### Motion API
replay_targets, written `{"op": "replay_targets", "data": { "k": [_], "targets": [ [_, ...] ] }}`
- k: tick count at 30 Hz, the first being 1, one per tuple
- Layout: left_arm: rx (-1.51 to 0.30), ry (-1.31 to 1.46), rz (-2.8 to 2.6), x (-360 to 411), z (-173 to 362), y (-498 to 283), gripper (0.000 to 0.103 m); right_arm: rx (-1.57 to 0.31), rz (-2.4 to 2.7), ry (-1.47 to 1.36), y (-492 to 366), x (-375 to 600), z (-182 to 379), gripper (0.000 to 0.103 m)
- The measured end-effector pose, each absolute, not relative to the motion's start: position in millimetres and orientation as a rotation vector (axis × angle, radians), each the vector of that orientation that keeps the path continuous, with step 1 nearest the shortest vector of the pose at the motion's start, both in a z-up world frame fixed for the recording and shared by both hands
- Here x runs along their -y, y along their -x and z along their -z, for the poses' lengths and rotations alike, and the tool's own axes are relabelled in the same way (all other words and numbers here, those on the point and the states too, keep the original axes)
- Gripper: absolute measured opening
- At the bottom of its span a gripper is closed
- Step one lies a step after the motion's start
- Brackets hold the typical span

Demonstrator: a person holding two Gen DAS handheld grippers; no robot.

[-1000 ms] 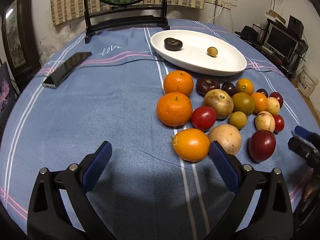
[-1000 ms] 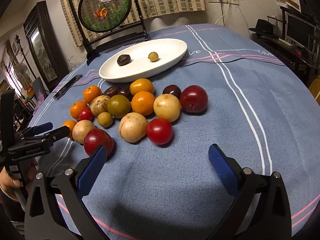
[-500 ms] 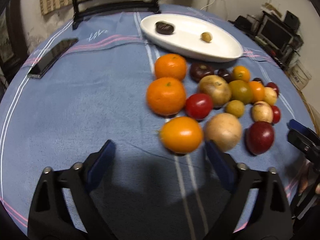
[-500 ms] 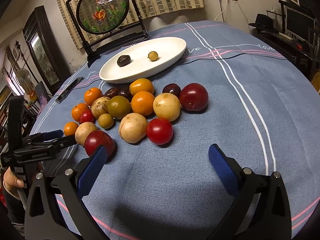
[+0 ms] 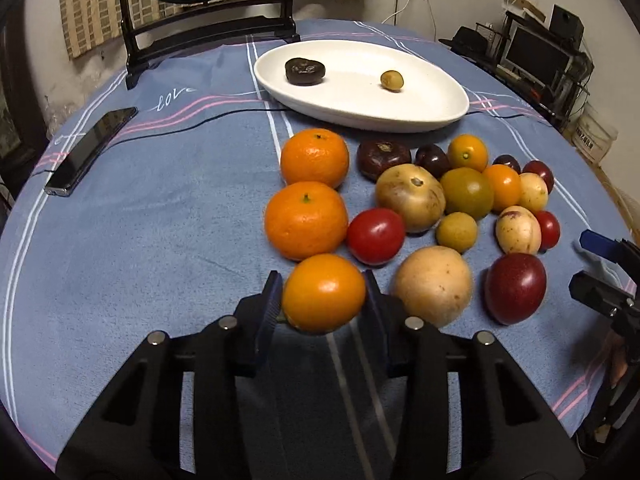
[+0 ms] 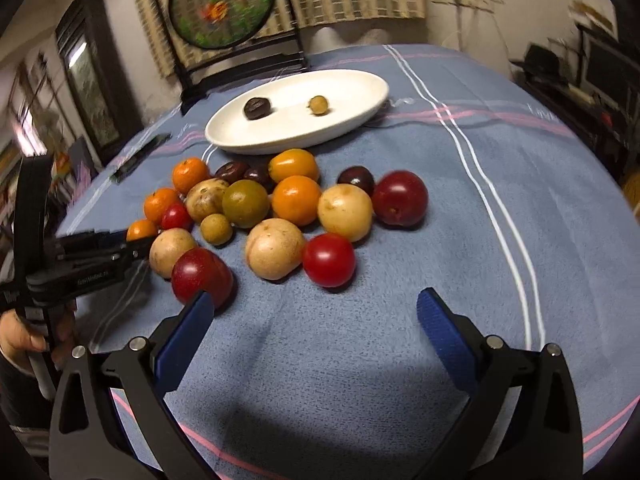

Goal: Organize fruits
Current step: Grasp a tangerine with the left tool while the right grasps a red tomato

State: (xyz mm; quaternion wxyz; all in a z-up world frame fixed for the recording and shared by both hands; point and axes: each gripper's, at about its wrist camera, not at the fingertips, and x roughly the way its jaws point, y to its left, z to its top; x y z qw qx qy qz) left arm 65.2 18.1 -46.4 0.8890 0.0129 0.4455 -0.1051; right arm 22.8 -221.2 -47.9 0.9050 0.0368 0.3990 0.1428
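Note:
My left gripper (image 5: 323, 301) is closing its jaws on a small orange (image 5: 324, 285) at the near edge of the fruit pile, and both blue pads touch its sides. Behind it lie two bigger oranges (image 5: 306, 220), a red tomato (image 5: 375, 235), tan round fruits (image 5: 434, 285), a dark red plum (image 5: 516, 294) and several smaller fruits. The white oval plate (image 5: 440, 109) at the back holds a dark fruit (image 5: 305, 71) and a small yellow-green fruit (image 5: 392, 80). My right gripper (image 6: 316, 300) stands open over bare cloth, just in front of a tomato (image 6: 329, 259).
A black phone (image 5: 90, 146) lies on the blue cloth at the left, with a thin black cable (image 5: 200, 120) running past it. A round framed screen on a black stand (image 5: 208, 36) rises behind the plate. A person's hand (image 6: 20, 340) holds the left tool.
The left gripper's jaws have come together from wide open onto the small orange, after it moved forward slightly. The right gripper has stayed open and nearly still.

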Motion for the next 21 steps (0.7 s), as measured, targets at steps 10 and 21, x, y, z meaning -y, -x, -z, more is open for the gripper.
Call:
{"op": "replay_targets", "data": {
  "k": [10, 21],
  "targets": [
    [-0.921, -0.021, 0.221, -18.7, 47.1, -61.9, 0.041, -0.929, -0.251, 0.083, -47.8, 212.3, 58.0, 0.06],
    [-0.922, -0.039, 0.214, -17.0, 47.2, -61.5, 0.042, -0.925, -0.239, 0.127, -64.8, 199.1, 61.3, 0.033]
  ]
}}
